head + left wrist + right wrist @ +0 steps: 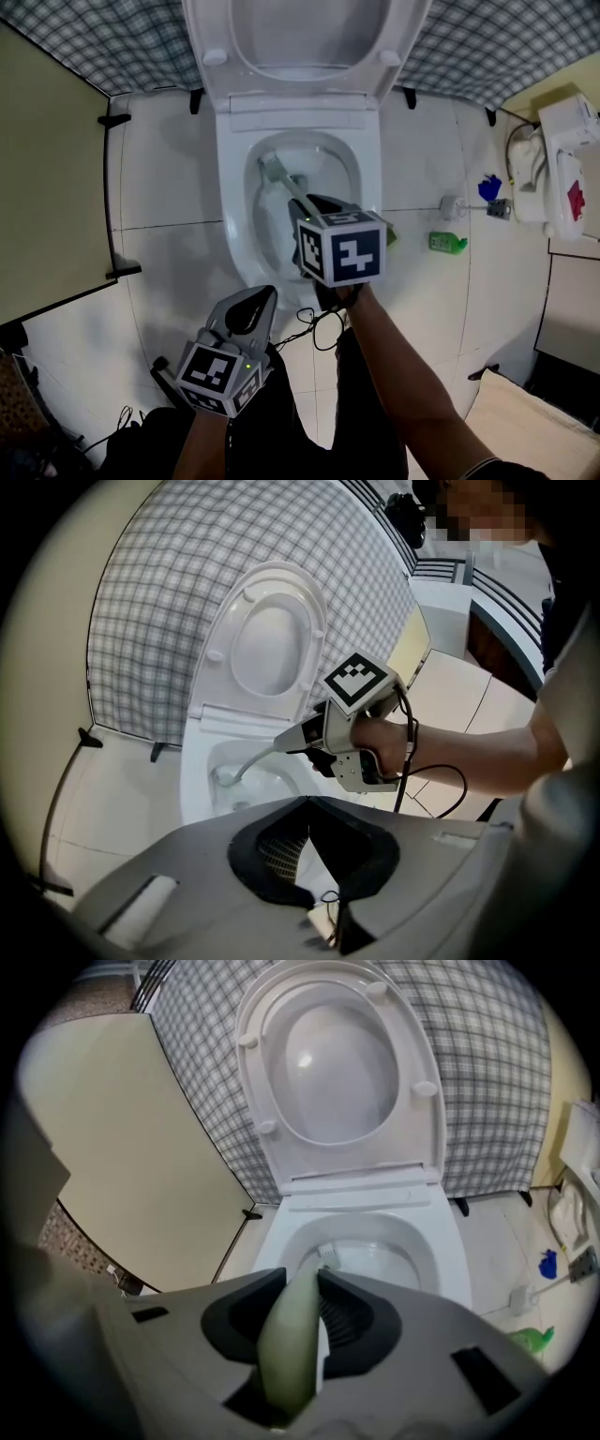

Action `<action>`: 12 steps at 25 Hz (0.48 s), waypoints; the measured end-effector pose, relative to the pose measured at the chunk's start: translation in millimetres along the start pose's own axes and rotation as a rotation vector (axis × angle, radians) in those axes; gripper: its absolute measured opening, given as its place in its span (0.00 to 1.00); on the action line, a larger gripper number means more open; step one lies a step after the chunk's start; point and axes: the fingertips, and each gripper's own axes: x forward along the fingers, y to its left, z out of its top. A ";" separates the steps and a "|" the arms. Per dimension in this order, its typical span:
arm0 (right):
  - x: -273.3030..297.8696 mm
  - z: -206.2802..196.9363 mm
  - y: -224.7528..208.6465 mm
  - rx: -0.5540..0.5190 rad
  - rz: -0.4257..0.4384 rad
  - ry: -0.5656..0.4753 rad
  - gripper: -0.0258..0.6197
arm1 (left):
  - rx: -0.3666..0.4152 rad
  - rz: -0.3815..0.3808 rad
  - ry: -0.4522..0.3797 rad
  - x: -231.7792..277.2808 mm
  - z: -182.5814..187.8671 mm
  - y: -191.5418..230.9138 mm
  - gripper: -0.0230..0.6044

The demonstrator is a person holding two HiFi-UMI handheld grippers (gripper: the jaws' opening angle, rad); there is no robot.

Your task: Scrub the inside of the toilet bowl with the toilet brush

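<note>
The white ceramic toilet bowl stands in the middle of the white tiled floor. Its white oval seat and lid are raised against the far wall with its grey checked covering. The right gripper reaches over the bowl's near right rim and points steeply down into it. Its jaws are clamped on the pale green plastic handle of the toilet brush, which runs between the pads and on into the bowl. The brush's white bristled head sits inside the bowl, at the far left of the basin — whether it presses on the porcelain cannot be told. The left gripper hangs nearer the person, just off the bowl's near rim. Its jaws meet at the tips with nothing between them. On the floor to the right lie a green plastic bottle and, farther off, a small blue object. A flat beige panel fills the left side.
</note>
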 end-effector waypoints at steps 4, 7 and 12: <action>-11.1 3.2 -34.5 0.105 -0.052 -0.035 0.23 | -0.001 -0.002 0.002 1.2 0.4 -2.0 0.04; -24.7 2.8 -64.5 0.190 -0.107 -0.073 0.23 | 0.010 -0.008 0.000 1.3 2.7 -3.8 0.04; -53.1 -21.2 -107.6 0.356 -0.225 -0.155 0.23 | 0.017 -0.023 0.003 5.2 3.3 -8.9 0.04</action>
